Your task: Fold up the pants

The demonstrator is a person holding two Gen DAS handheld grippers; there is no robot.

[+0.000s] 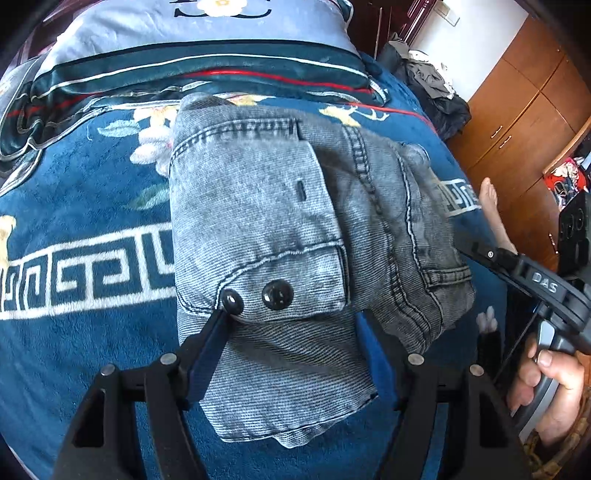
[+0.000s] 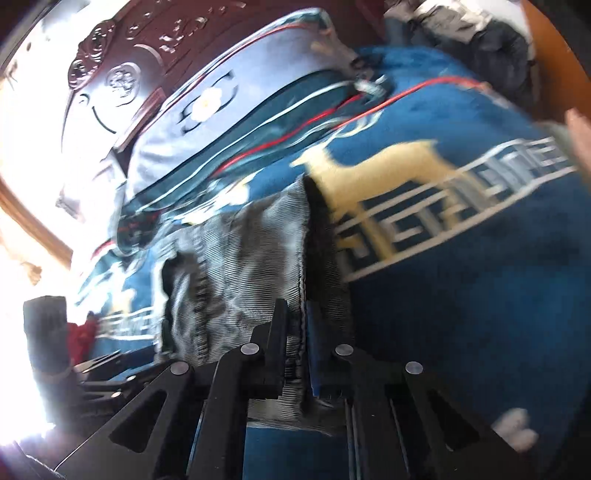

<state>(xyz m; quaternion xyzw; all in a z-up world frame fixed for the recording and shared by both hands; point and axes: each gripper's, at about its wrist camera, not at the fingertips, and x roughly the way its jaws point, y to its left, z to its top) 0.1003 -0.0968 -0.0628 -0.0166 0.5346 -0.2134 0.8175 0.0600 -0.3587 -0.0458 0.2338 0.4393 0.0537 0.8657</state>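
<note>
Grey washed denim pants (image 1: pixel 280 236) lie folded into a compact bundle on a blue patterned blanket (image 1: pixel 81 206). A flap with two black snaps faces up. My left gripper (image 1: pixel 291 317) is open, its fingers spread on either side of the bundle's near end. My right gripper (image 2: pixel 295 317) is shut on the right edge of the pants (image 2: pixel 236 258); the denim runs between its two fingers. The right gripper also shows at the right in the left wrist view (image 1: pixel 524 273), held by a hand.
A light blue pillow (image 1: pixel 207 33) and dark striped bedding lie at the head of the bed. A carved headboard (image 2: pixel 122 62) stands behind. A wooden wardrobe (image 1: pixel 524 107) and a pile of clothes (image 1: pixel 432 77) are to the right. A bare foot (image 1: pixel 491 206) is near the bed's edge.
</note>
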